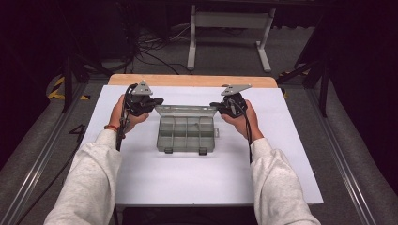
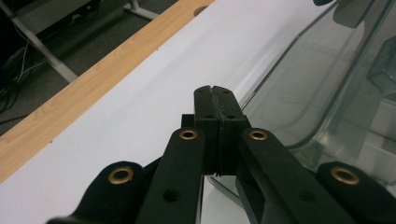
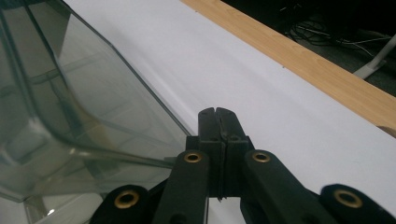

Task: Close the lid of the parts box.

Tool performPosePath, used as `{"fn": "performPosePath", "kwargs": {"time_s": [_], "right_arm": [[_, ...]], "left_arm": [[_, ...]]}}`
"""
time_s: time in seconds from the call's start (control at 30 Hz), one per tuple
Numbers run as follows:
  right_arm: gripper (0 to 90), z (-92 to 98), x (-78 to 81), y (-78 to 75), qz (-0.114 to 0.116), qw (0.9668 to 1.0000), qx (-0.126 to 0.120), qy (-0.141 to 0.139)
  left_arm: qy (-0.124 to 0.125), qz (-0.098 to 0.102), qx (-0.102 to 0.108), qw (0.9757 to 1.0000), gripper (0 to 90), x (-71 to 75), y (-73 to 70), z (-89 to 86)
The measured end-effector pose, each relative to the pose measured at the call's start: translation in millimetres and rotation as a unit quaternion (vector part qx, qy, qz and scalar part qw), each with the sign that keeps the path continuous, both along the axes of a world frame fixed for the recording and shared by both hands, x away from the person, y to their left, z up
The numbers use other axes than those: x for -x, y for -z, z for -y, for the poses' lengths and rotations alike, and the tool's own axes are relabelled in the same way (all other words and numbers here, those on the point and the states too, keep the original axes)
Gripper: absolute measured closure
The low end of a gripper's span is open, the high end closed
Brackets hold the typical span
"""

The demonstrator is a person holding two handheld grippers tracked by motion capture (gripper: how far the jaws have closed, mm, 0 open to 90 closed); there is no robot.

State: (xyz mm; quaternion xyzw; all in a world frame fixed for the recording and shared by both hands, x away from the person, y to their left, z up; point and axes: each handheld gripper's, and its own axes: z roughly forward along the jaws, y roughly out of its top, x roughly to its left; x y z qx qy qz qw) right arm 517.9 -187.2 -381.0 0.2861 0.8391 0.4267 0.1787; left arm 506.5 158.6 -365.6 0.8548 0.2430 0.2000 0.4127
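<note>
A clear plastic compartment box (image 1: 187,133) sits mid-counter, its lid (image 1: 186,110) raised at the far edge. The left gripper (image 1: 157,100) is at the lid's left corner, the right gripper (image 1: 215,105) at its right corner; both pairs of jaws are pressed together with nothing between them, the lid's edge just beside each. The counter (image 1: 202,178) is white with a wooden strip (image 1: 192,80) along the far side. Beyond lie grey floor, cables (image 1: 150,44) and a white table frame (image 1: 230,28)
</note>
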Motion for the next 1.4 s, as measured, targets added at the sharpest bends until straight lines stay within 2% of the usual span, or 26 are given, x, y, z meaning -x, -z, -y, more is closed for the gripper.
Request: {"fn": "performPosePath", "kwargs": {"time_s": [0.1,0.4,0.47,0.53,1.4], "right_arm": [[90.0,-0.7,2.0,-0.2,0.0,1.0,0.007,-0.006],[90.0,-1.5,10.1,0.7,-0.001,0.9996,0.02,-0.018],[90.0,-2.2,12.1,1.2,-0.002,0.9995,0.024,-0.022],[90.0,-3.0,14.2,1.8,-0.002,0.9993,0.026,-0.027],[90.0,-3.5,33.9,9.6,-0.005,0.9976,0.047,-0.05]], "left_arm": [[0.002,0.003,-0.012,0.9999,89.9,3.0,-0.8,0.3],[0.012,0.005,-0.027,0.9996,89.9,13.0,-1.0,1.2],[0.018,0.006,-0.034,0.9992,90.0,16.2,1.4,2.4],[0.024,0.004,-0.033,0.9992,90.0,18.3,2.9,2.9],[0.046,0.006,-0.078,0.9959,89.9,35.6,21.0,7.9]]}}
